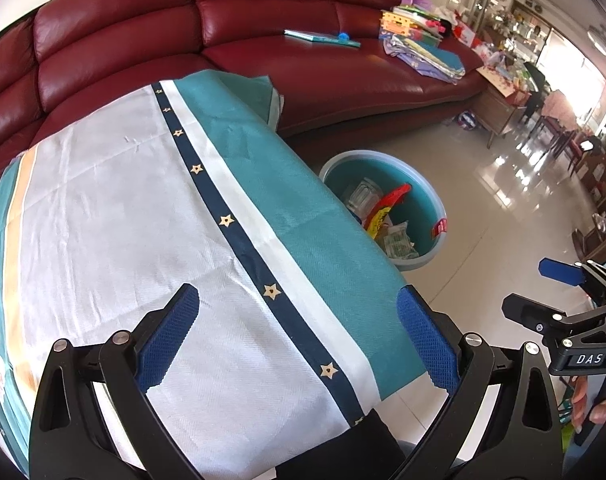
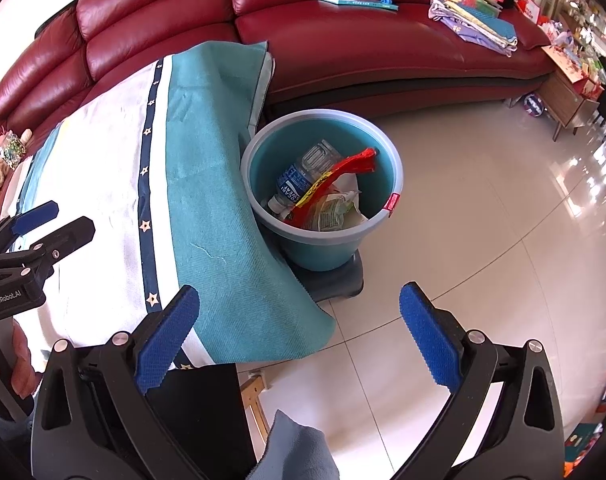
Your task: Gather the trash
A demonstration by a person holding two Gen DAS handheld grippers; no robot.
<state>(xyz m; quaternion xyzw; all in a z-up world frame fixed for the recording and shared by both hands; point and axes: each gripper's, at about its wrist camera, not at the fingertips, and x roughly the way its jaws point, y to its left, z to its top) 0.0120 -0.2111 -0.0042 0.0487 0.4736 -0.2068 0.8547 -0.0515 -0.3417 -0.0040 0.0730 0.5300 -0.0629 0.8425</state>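
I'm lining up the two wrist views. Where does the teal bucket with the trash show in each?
Left wrist: bucket right of centre, partly hidden behind the tablecloth edge.
Right wrist: bucket near centre, fully visible on the floor beside the cloth, a bottle inside.
Shared landmark: the red sofa behind it in both views.

Bucket [image 1: 427,216] near side hidden by tablecloth [image 1: 311,216] — contents partly unreadable.
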